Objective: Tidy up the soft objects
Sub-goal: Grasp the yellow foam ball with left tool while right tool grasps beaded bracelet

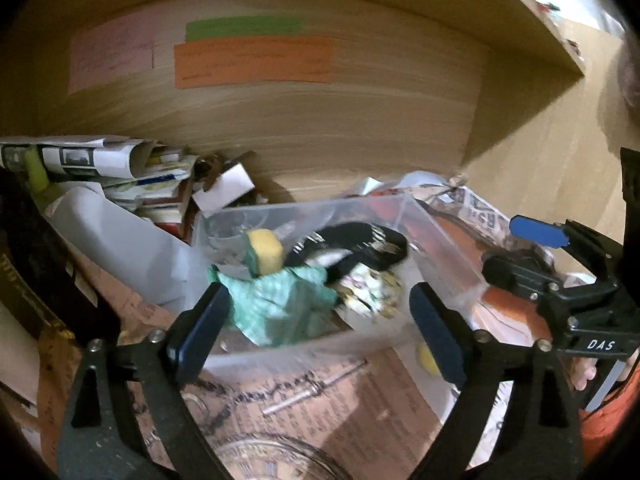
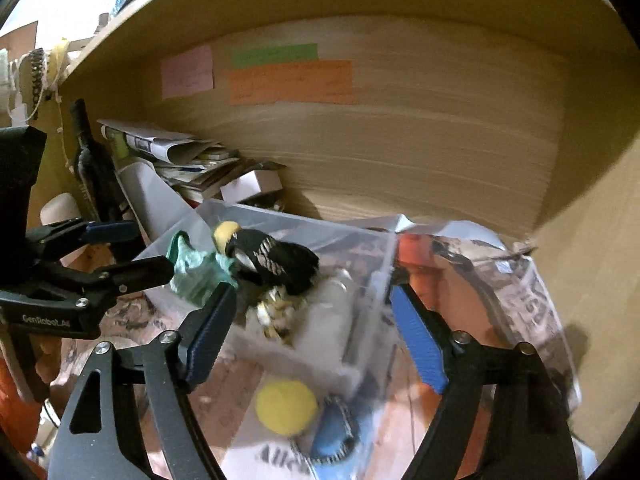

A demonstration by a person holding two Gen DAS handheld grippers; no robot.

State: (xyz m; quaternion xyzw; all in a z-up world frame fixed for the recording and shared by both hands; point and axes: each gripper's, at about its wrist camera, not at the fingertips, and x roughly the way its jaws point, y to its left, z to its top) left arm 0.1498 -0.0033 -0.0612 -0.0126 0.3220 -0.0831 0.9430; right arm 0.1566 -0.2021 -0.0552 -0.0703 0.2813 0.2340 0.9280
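Both tongs gape wide, empty: left tongs [image 1: 320, 328], right tongs [image 2: 312, 336]. Clear bin [image 1: 436, 232] mid-frame holds green cloth [image 1: 276, 304], yellow sponge [image 1: 266, 250], black sock [image 1: 352, 246]. Yellow ball [image 2: 286, 406] lies outside, lower center.

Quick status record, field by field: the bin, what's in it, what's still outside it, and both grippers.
bin: clear plastic bin, on newspaper
in bin: green cloth, yellow sponge, black sock, patterned cloth
outside bin: yellow ball and blue item, in front of it
left gripper: open, holding nothing
right gripper: open, holding nothing
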